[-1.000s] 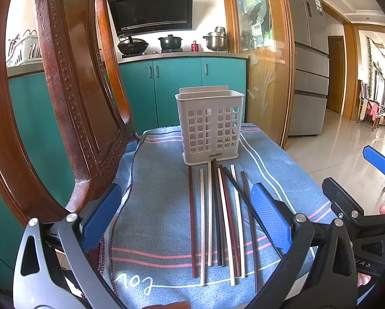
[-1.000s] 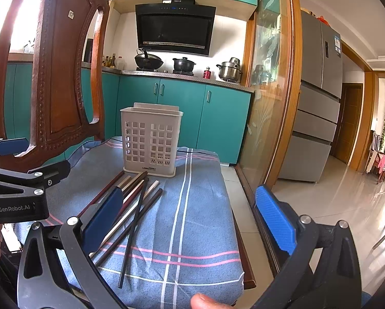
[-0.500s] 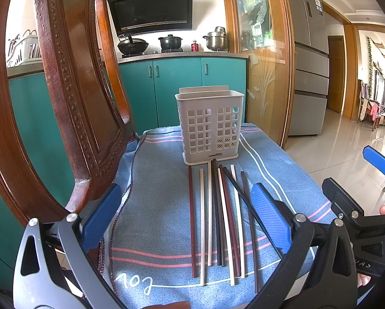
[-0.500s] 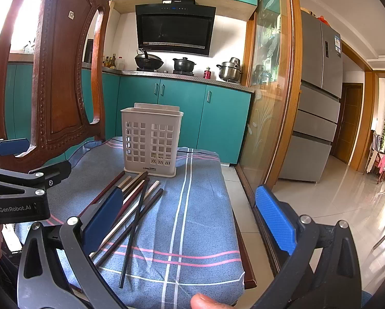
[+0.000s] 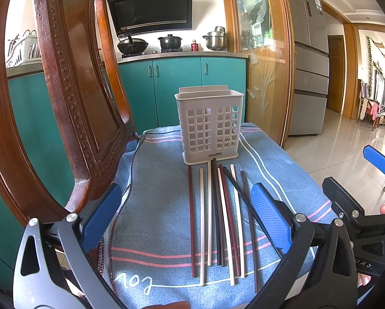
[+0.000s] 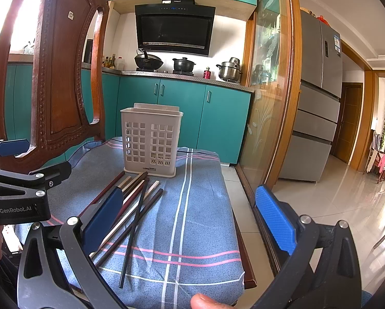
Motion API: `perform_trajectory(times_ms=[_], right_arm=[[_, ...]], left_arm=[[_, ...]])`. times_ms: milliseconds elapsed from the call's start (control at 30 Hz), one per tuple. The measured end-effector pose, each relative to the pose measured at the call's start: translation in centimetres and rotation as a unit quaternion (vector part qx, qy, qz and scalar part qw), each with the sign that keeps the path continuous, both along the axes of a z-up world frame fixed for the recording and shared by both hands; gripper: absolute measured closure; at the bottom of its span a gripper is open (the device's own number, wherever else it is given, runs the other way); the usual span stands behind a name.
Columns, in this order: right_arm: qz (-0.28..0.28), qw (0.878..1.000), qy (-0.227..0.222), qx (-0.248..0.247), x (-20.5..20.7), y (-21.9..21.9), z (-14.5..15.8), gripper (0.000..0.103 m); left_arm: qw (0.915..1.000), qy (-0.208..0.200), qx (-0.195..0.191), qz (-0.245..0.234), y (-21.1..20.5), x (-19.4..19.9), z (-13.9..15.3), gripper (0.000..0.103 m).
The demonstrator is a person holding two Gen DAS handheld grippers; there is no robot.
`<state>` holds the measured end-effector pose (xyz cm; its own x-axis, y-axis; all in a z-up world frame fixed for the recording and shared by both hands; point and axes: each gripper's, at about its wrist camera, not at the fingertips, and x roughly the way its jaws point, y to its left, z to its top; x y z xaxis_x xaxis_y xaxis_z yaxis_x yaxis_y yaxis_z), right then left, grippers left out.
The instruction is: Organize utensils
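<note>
chopsticks (image 5: 219,213) laid side by side on the blue cloth (image 5: 161,206), far tips just short of the holder's base, near ends toward the cameras; dark red, cream and black ones mixed, one black stick (image 6: 134,228) lying slantwise across the others. white slotted holder (image 5: 209,126) upright at the cloth's far end, just beyond the sticks; nothing seen standing up out of its top, only a small hatched patch visible low behind the lower right slots, too unclear to name. cloth striped pink and white, draped over a wooden table edge (image 6: 244,247) on the right side. carved wooden chair back (image 5: 71,97) close on the left, beside the cloth.

left gripper (image 5: 184,221) low over the near end of the cloth, blue pads spread wide, nothing between them, sticks lying in the gap below. right gripper (image 6: 189,221) off to the right of the sticks, pads likewise spread wide and empty, over bare cloth and the table edge. fingertip (image 6: 207,301) at the bottom edge of the right view.

compared with a second ago: no visible change — sticks, holder and both grippers in the same places, same spread.
</note>
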<state>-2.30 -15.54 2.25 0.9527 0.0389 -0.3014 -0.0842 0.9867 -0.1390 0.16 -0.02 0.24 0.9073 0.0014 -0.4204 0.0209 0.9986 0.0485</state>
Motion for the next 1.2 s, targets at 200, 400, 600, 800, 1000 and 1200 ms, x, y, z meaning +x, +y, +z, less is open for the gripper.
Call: perform_trajectory(times_ms=[200, 400, 600, 800, 1000, 1200], right_arm=[[-0.001, 1.0, 0.0, 0.001, 0.1, 0.15, 0.03, 0.003], [-0.001, 1.0, 0.0, 0.001, 0.09, 0.09, 0.08, 0.003], [-0.001, 1.0, -0.001, 0.002, 0.09, 0.08, 0.06, 0.003], [-0.001, 1.0, -0.001, 0.002, 0.05, 0.06, 0.02, 0.003], [-0.001, 1.0, -0.001, 0.002, 0.03, 0.04, 0.04, 0.003], [-0.001, 1.0, -0.001, 0.002, 0.04, 0.03, 0.06, 0.003]], left_arm=[[1.0, 0.0, 0.0, 0.0, -0.01, 0.0, 0.0, 0.003], [1.0, 0.0, 0.001, 0.0, -0.02, 0.0, 0.0, 0.003], [1.0, 0.0, 0.0, 0.0, -0.04, -0.05, -0.06, 0.003], [1.0, 0.0, 0.001, -0.001, -0.06, -0.06, -0.04, 0.003], [1.0, 0.001, 0.001, -0.001, -0.08, -0.09, -0.07, 0.003], [1.0, 0.002, 0.002, -0.001, -0.2, -0.09, -0.19, 0.003]])
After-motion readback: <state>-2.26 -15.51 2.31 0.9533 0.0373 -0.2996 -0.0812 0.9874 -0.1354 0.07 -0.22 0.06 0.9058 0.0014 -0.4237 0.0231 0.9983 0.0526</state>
